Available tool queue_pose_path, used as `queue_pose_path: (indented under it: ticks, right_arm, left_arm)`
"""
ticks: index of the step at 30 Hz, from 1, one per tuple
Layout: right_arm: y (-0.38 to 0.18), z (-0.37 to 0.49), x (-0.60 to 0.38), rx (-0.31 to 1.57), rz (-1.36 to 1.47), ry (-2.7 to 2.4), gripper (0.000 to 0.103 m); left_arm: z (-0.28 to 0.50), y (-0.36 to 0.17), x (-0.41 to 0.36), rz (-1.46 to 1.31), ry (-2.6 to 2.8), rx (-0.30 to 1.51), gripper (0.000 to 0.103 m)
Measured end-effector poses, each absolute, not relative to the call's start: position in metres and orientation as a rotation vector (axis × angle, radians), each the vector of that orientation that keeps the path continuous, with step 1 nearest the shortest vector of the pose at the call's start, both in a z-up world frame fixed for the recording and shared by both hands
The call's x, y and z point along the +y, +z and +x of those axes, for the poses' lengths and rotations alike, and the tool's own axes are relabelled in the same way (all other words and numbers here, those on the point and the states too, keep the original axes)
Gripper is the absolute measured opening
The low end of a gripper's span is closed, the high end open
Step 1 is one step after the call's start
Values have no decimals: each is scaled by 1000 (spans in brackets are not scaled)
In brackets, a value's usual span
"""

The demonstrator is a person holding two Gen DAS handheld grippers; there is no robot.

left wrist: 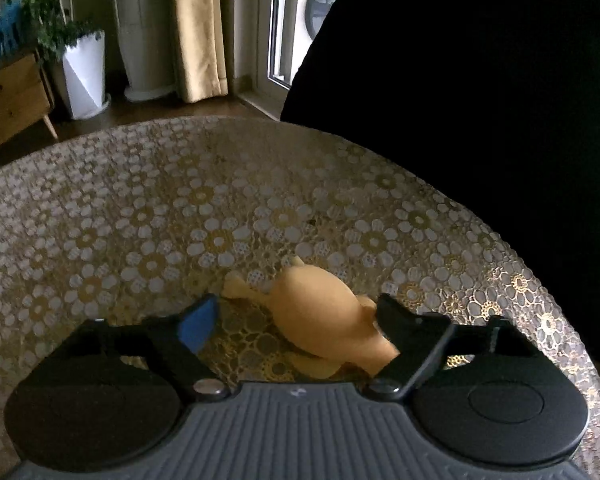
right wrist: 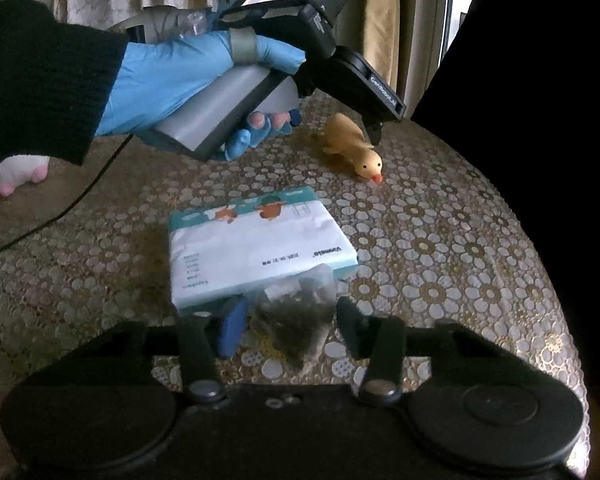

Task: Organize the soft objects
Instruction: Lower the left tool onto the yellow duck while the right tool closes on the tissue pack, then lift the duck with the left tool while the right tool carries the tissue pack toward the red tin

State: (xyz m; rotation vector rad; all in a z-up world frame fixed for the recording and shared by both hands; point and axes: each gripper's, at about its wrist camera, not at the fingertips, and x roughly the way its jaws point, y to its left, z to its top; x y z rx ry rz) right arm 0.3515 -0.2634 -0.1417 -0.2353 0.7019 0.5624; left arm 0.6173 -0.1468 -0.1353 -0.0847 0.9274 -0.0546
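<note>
Left gripper (left wrist: 296,320) is straddling the yellow duck toy (left wrist: 320,316) on the floral tablecloth (left wrist: 140,216), jaws wide, pads not pressing. Right gripper (right wrist: 288,330) is bracketing a clear pouch (right wrist: 300,316) beside the tissue pack (right wrist: 256,240), half-open, contact unclear. Risk: 2 grasps together, squashy duck squirting sideways off-centre

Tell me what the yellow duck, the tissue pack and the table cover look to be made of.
Yellow duck: seems soft rubber or foam; smooth, matte, seamless skin.
Tissue pack: thin plastic film; printed, glossy, creased wrap.
Table cover: probably lace-patterned vinyl or cloth; its flower pattern glints.
</note>
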Motion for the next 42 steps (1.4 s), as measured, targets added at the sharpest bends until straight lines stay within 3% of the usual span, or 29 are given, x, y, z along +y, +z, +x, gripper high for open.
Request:
queue_pose_path:
  ticks: [8,12,16,25,42]
  right_arm:
    - [-142,350,-264,691,-236,533,20]
    - [-141,347,-265,696,-217,523,16]
    - [-138,339,-265,695,-229,507,10]
    - [-119,318,-268,706,-166,475,9]
    - [-34,224,-221,626,-159,539,10]
  left_arm:
    - [614,-135,-143,-169,-117,932,42]
    - [608,-133,-141,-176,-126,925,36]
    - [600,-127,-134,-192,-122,924,34]
    - [559,-97,-106,-206,-107,928,34]
    - [378,21,-17,-181,-166,843,34]
